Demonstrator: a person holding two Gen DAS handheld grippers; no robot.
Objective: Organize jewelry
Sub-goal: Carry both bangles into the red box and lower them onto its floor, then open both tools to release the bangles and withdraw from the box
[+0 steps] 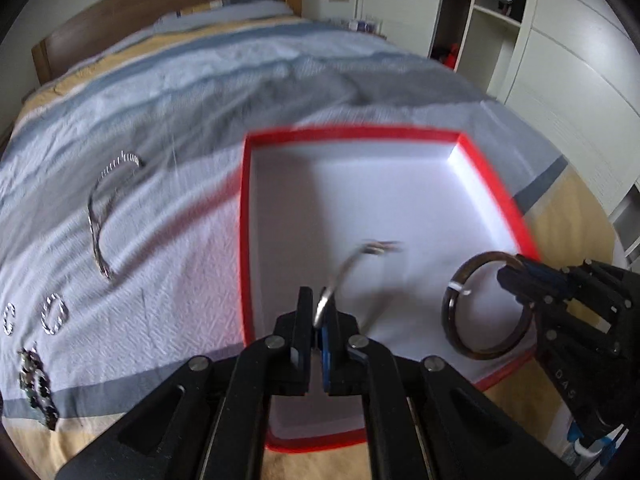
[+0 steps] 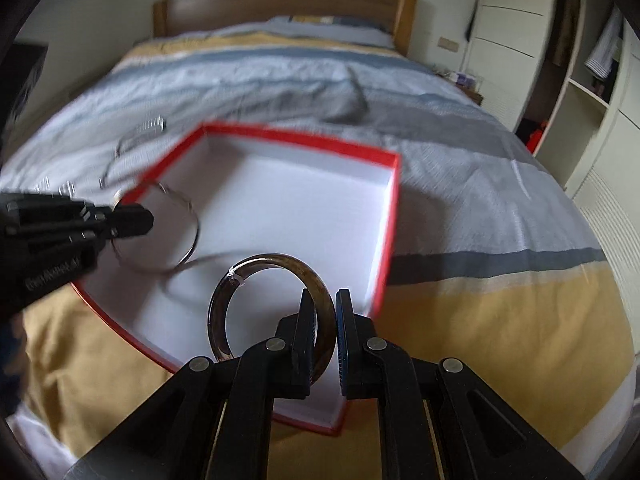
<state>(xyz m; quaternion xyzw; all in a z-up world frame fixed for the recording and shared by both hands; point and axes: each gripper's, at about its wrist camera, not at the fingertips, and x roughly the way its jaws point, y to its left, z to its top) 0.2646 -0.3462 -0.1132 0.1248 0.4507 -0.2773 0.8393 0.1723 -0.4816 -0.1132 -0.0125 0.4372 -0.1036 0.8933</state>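
Left gripper (image 1: 319, 334) jaws clamped on thin silver bangle (image 1: 340, 276); right gripper (image 2: 322, 334) jaws pinch dark brown bangle (image 2: 272, 304); both hang over red-rimmed box (image 1: 362, 135), floor directly ahead-below jaws, right nearer its near edge

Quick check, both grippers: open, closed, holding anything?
Left gripper: closed on a thin silver bangle, held over the red box.
Right gripper: closed on a dark brown bangle, also over the box.
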